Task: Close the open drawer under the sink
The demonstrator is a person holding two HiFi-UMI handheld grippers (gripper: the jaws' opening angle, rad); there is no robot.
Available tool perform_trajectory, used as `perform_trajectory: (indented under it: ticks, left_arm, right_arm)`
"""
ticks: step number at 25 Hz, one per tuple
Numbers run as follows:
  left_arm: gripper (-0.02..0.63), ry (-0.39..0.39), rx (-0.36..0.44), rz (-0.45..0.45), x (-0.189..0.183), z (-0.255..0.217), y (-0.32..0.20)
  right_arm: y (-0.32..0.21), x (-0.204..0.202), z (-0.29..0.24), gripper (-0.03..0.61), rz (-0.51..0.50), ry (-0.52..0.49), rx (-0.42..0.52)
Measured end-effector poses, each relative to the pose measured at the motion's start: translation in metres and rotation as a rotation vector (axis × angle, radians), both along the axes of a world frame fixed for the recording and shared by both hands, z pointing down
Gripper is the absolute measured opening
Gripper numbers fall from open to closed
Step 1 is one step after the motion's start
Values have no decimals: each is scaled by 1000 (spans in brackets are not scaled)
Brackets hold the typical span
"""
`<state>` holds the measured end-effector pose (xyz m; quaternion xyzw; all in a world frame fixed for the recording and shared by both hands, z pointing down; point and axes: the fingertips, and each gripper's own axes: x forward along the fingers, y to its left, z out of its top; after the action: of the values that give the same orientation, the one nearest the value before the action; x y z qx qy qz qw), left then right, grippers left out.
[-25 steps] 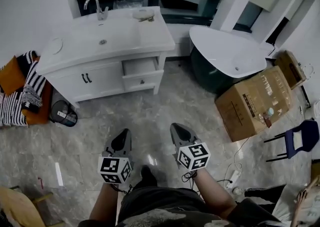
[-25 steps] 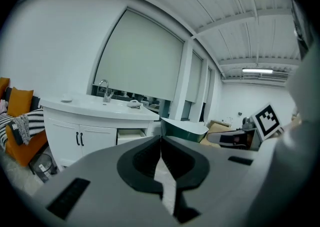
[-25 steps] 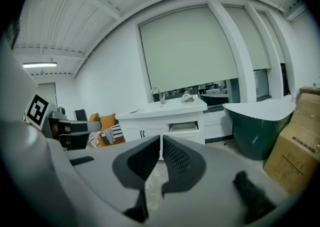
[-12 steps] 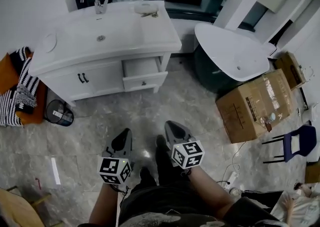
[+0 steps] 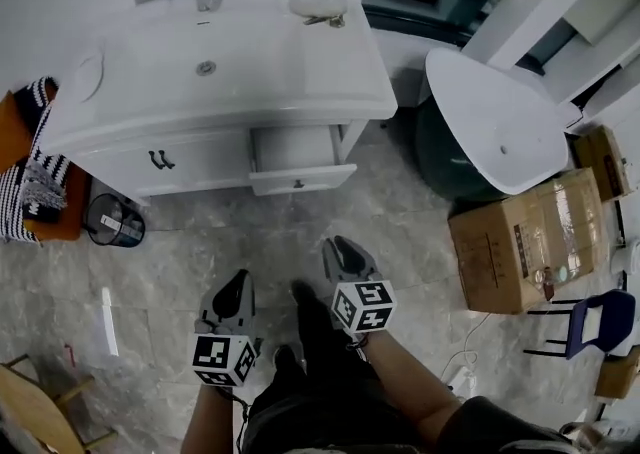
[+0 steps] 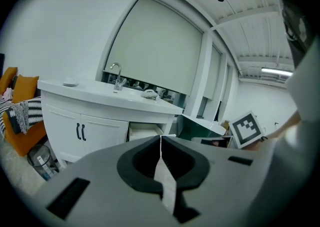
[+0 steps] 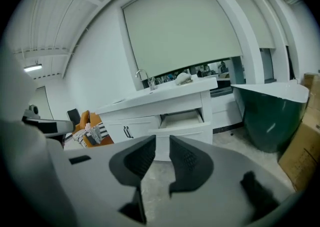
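The white sink cabinet (image 5: 215, 77) stands ahead, with its top right drawer (image 5: 300, 164) pulled out and nothing visible inside. The drawer also shows in the left gripper view (image 6: 144, 132) and in the right gripper view (image 7: 183, 120). Both grippers hang above the marble floor, short of the cabinet and touching nothing. My left gripper (image 5: 237, 284) is shut, its pads (image 6: 172, 156) meeting in a thin line. My right gripper (image 5: 340, 246) points toward the drawer front; its jaws are opening, a narrow gap shows (image 7: 162, 146), and nothing is between them.
A black waste bin (image 5: 115, 222) sits at the cabinet's left foot, beside striped and orange cushions (image 5: 30, 177). A white-topped green tub (image 5: 490, 122) and a cardboard box (image 5: 530, 237) stand right. A blue chair (image 5: 600, 327) and a floor cable (image 5: 462, 374) lie further right.
Both grippers have moved forward toward the cabinet, which now looms larger in the head view. The right gripper has gone further ahead than the left.
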<state>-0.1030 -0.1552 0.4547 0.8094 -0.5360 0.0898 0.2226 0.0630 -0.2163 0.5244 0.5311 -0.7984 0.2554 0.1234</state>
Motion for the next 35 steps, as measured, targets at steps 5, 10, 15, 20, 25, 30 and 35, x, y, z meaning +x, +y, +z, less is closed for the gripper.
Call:
perform_trajectory:
  ticks: [5,10,15,20,25,30,35]
  left_arm:
    - [17,-7,-28,-58,-14,33,-49]
    - [17,5,-47,-97,-18,67,-88]
    - [17,11,-87,-141,-20,106,-112]
    - [17,23,-136,-172,-18,142,-123]
    - [17,15,-174,-182,-17,165,-135]
    - [17,14,-189,-191,-17,172,-143]
    - [17,11,-188,-196,-15,174,-153]
  right_arm:
    - [-56,-12,50,165,-4,9,-54]
    - [-96,-18,99,173,-5,19,-101]
    - [-134,-23,158,172,3,56,-146]
    - [-172,-35,197,172,-4,65,-148]
    - [-197,-43,212,159,-30,86,-136]
    - [-199,-42,214,149,-19,79,-132]
    - [-222,-46,212,147,-27,67,-110]
